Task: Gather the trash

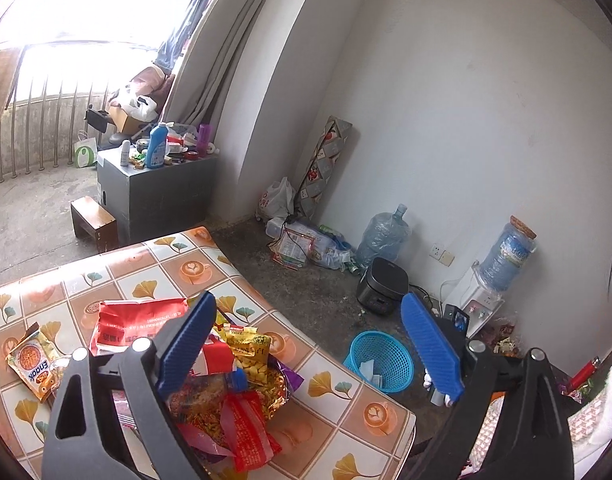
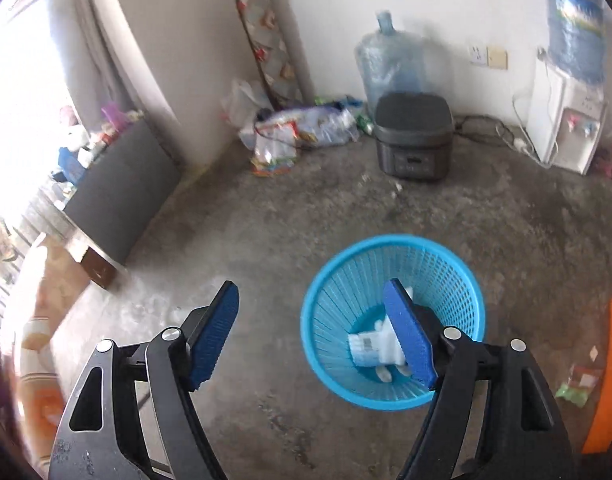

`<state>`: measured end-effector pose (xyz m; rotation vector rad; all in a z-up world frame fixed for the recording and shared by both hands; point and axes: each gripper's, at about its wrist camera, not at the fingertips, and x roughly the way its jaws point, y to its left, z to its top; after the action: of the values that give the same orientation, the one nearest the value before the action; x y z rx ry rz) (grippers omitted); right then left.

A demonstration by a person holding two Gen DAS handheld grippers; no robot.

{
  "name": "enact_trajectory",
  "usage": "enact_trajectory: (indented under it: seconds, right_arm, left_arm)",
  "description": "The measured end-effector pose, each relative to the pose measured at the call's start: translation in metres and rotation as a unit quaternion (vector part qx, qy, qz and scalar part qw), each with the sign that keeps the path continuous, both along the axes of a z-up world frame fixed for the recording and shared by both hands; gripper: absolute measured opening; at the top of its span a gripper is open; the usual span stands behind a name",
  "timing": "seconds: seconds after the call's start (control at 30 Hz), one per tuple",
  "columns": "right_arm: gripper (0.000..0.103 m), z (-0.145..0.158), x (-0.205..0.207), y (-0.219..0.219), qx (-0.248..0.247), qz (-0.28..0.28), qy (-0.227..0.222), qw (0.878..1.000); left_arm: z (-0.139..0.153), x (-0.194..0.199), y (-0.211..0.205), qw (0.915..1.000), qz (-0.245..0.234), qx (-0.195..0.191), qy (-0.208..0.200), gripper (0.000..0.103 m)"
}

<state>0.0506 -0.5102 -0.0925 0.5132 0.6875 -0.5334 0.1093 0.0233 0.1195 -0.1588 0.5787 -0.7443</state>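
While your left tongs (image 1: pixel 310 344) gape wide and empty over the snack wrappers (image 1: pixel 234 384) heaped on the table (image 1: pixel 118 268), your right tongs (image 2: pixel 312 330) spread wide above the blue basket (image 2: pixel 458 280), white scraps (image 2: pixel 372 348) lying inside.

White walls (image 1: pixel 466 100), stained concrete floor (image 2: pixel 306 208), grey curtain (image 1: pixel 234 52) beside a glaring bright window (image 1: pixel 86 4).
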Motion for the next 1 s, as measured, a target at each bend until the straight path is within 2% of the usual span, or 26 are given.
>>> enact_trajectory:
  seconds: [0.13,0.27,0.4,0.53,0.73,0.9,1.0]
  right_arm:
    - [0.095,0.083,-0.024,0.056,-0.088,0.027,-0.107,0.990]
    - [0.095,0.138,-0.038,0.111,-0.148,0.065,-0.170,0.972]
    - [0.095,0.164,-0.049,0.148,-0.151,0.103,-0.206,0.961]
    - [0.095,0.171,-0.058,0.176,-0.145,0.124,-0.204,0.960]
    - [0.095,0.158,-0.059,0.214,-0.164,0.145,-0.135,0.966]
    - [0.095,0.167,-0.065,0.241,-0.183,0.162,-0.122,0.962]
    - [0.095,0.168,-0.061,0.254,-0.171,0.179,-0.121,0.961]
  left_arm:
    - [0.006,-0.016,0.013,0.9998,0.013,0.008,-0.014,0.094]
    - [0.009,-0.033,0.031,0.9992,0.025,0.005,-0.030,0.094]
    - [0.006,-0.044,0.048,0.9989,0.043,-0.003,-0.021,0.094]
    - [0.005,-0.051,0.069,0.9984,0.051,-0.012,-0.022,0.094]
    - [0.008,-0.052,0.084,0.9985,0.039,-0.009,-0.037,0.094]
    - [0.009,-0.045,0.089,0.9989,0.016,0.000,-0.045,0.094]
    - [0.005,-0.040,0.093,0.9988,0.018,0.006,-0.046,0.094]
